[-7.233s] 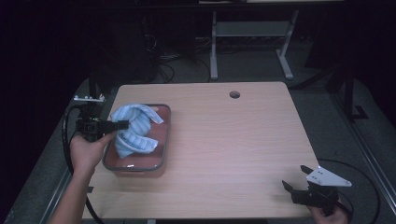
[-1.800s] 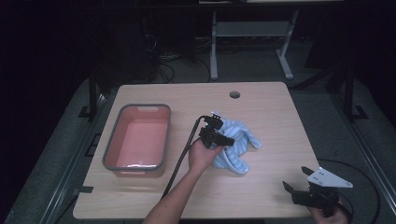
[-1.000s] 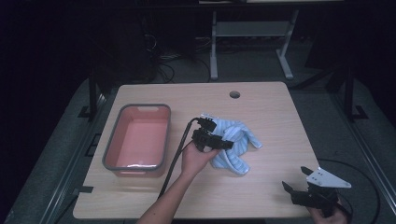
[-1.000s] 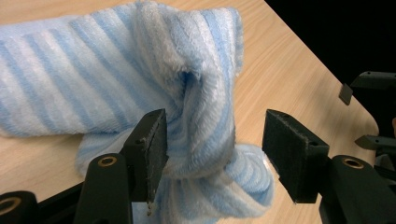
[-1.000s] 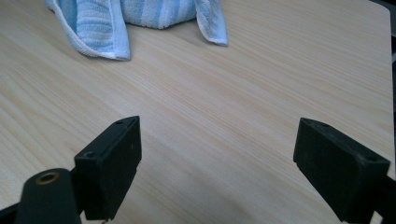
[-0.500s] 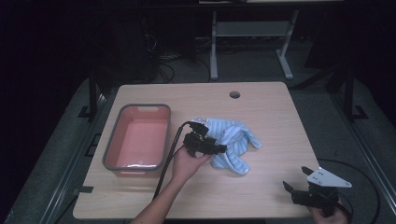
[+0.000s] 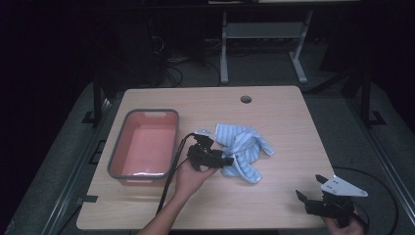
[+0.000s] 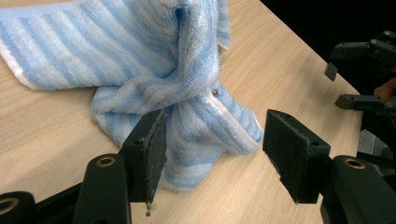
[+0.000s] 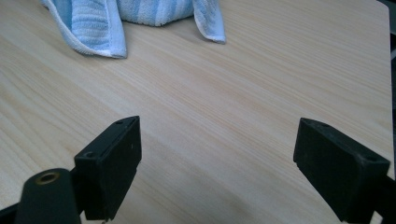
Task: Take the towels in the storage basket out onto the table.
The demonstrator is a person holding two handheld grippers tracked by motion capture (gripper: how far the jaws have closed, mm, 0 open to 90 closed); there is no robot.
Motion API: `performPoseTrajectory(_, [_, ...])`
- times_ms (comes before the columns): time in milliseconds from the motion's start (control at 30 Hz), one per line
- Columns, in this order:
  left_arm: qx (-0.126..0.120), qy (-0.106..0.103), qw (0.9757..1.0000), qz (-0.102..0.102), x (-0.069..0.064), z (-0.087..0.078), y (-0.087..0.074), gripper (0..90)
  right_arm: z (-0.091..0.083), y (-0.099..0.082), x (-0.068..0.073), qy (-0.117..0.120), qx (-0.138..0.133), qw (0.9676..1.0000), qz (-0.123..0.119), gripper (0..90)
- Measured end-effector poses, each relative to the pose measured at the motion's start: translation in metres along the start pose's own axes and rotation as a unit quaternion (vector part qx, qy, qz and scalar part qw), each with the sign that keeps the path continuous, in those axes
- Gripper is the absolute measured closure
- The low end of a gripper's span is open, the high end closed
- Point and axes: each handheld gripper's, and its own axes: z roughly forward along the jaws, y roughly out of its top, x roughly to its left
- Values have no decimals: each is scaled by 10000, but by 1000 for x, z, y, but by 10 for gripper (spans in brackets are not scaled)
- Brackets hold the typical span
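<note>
A crumpled blue-and-white striped towel (image 7: 244, 144) lies on the middle of the wooden table (image 7: 284, 117). My left gripper (image 7: 228, 160) sits at the towel's left edge, held low over the table. In the left gripper view the towel (image 8: 140, 56) bunches up just ahead, and my left gripper (image 8: 215, 144) is open with a fold of cloth lying loose between the pads. My right gripper (image 7: 309, 188) rests at the table's front right corner. It is open with nothing in it (image 9: 217, 154), and the towel (image 9: 98, 23) lies farther off across bare wood.
An empty pink tray with a grey rim (image 7: 117, 152) stands on the left part of the table. A round cable hole (image 7: 245, 99) sits near the far edge. The other gripper (image 8: 369, 70) appears at the right in the left gripper view.
The towel went from the tray to the table's middle. Over the last second my left gripper has drawn back leftward off the towel, which stays put. The right gripper has not moved.
</note>
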Motion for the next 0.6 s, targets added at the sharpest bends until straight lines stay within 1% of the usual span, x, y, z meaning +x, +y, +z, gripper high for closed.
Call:
performPoseTrajectory(33, [12, 22, 10000, 34, -1, -1, -2, 392, 0, 0, 1, 16, 11, 10000, 2, 146])
performPoseTrajectory(133, [-19, 11, 10000, 30, -1, -3, -5, 392, 0, 0, 1, 17, 16, 10000, 2, 146])
performPoseTrajectory(200, [-7, 35, 10000, 49, -1, -5, -10, 392, 0, 0, 1, 16, 17, 10000, 12, 146])
performPoseTrajectory(267, [-23, 19, 10000, 39, 0, -6, -12, 392, 0, 0, 1, 9, 12, 10000, 5, 147])
performPoseTrajectory(300, [-17, 1, 10000, 2, 0, -7, -16, 391, 0, 0, 1, 16, 22, 10000, 21, 146])
performPoseTrajectory(367, [4, 8, 10000, 17, 1, -8, -20, 391, 0, 0, 1, 24, 22, 10000, 11, 146])
performPoseTrajectory(567, [43, 74, 9999, 85, 0, -9, -29, 387, 1, 0, 2, 26, 34, 10000, 7, 146])
performPoseTrajectory(600, [25, 71, 10000, 63, -1, -10, -31, 386, 1, 0, 2, 20, 41, 10000, 1, 147])
